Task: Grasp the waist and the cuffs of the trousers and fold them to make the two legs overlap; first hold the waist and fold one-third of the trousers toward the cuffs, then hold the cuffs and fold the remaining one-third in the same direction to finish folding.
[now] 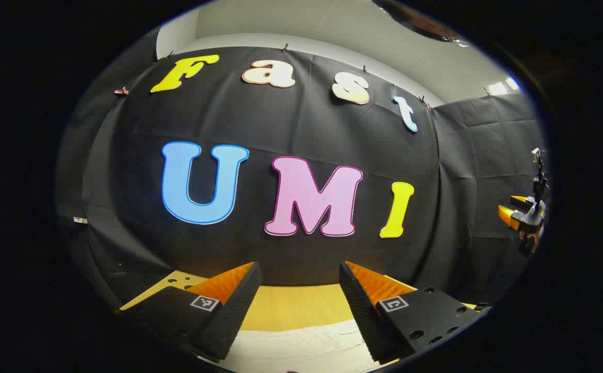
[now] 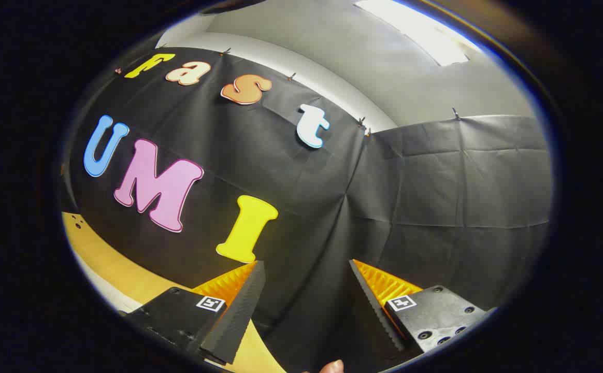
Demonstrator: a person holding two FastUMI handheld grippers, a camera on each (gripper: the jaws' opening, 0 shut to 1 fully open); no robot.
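At the bottom of the left gripper view, the left gripper (image 1: 300, 305) has its two fingers spread wide apart with nothing between them. Through the gap shows a wooden table (image 1: 291, 305), and along the very bottom edge lies a strip of pale cloth (image 1: 301, 347), probably the trousers (too little of it shows to tell waist from cuffs). At the far right edge of that view, the other gripper (image 1: 519, 212) hangs in the air, small and distant.

At the bottom of the right gripper view, the right gripper (image 2: 306, 305) is also wide open and empty, tilted up toward the black cloth wall (image 2: 436, 181). The table curves along the lower left of that frame, with a thin pale sliver at its edge.

The cloth looks soft, light and limp, so it would likely sag and slide when lifted. A firm pinch at the waistband corner and at the cuff hems, where fabric is thickest, seems the safest hold.
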